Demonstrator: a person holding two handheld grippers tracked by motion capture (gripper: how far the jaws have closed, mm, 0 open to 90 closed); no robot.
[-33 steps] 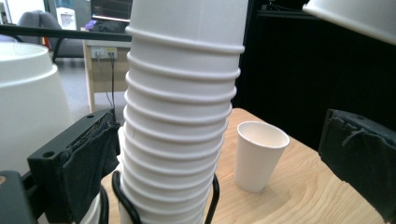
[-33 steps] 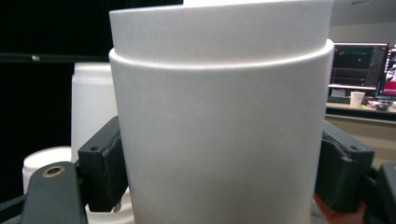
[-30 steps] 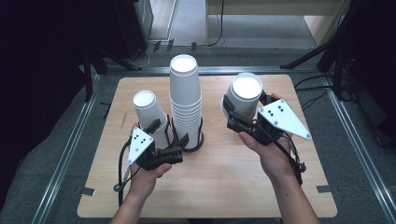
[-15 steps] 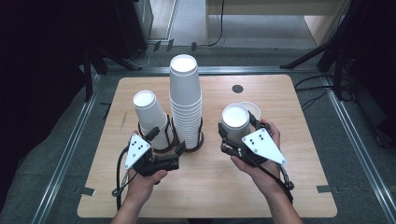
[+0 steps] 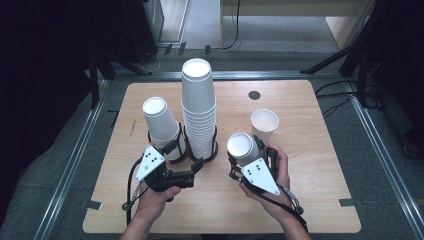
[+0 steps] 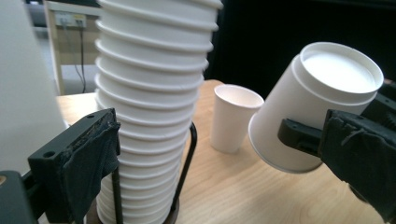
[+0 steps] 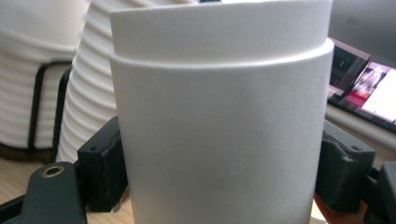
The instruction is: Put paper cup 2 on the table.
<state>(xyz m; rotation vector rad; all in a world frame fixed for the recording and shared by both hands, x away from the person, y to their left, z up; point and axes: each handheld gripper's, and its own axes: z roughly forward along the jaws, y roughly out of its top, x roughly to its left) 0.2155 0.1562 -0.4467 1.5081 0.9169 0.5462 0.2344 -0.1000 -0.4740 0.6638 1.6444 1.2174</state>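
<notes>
We clamp the right gripper point(image 5: 248, 154) on an upside-down paper cup point(image 5: 243, 147) right of the tall cup stack point(image 5: 199, 112); left gripper point(image 5: 186, 169) jaws apart at its base.

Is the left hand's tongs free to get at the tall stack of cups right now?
Probably yes. The left tongs stand open and empty beside the tall stack, one jaw already near its base. The wire holder around the bottom may hinder a low grip.

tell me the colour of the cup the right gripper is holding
Plain white cup, best seen in the right gripper view.
</notes>
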